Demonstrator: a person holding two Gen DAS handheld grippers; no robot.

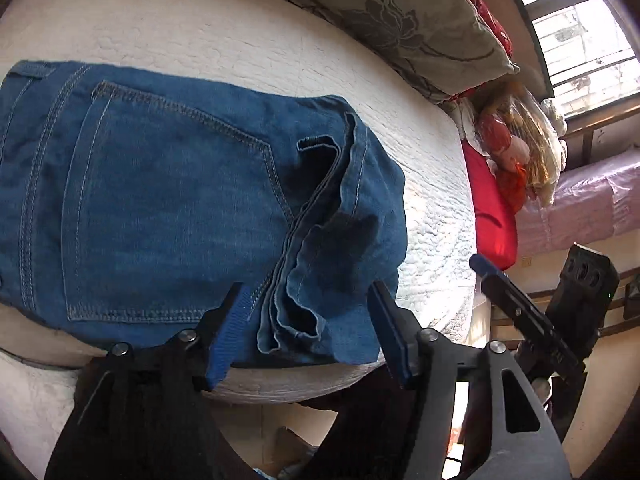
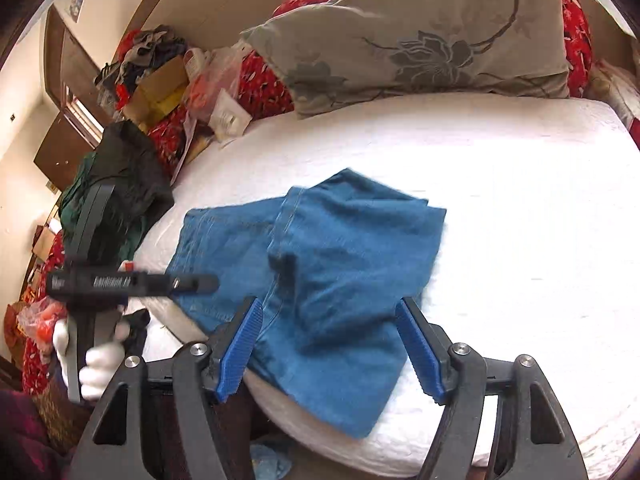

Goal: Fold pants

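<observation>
White quilted bedding covers the bed (image 2: 500,208), which fills most of both views and carries everything else. Beyond the jaws of both tools, at the far side of the bed, a grey pillow (image 2: 420,44) with a dark flower print leans on a red patterned cover (image 2: 260,84). Far to the left of the right gripper's jaws, clutter of boxes and clothes (image 2: 156,76) is heaped by the wall, with a dark green and black garment (image 2: 120,176) nearer. In the left wrist view a window (image 1: 580,32) shows up and to the right of the jaws, and a doll (image 1: 516,148) with fair hair lies below it at the bed's edge. The blue denim pants (image 1: 180,200) lie folded into a compact stack on the bed near its front edge, directly ahead of both pairs of jaws; a back pocket faces up and the layered hems sit between the left tool's fingers. The left gripper (image 1: 308,324) hangs just above the near edge of the pants, jaws wide, gripping nothing. The right gripper (image 2: 332,344) likewise has jaws spread wide over the near corner of the denim, empty. A white-gloved hand (image 2: 96,364) grips the left tool's handle.
</observation>
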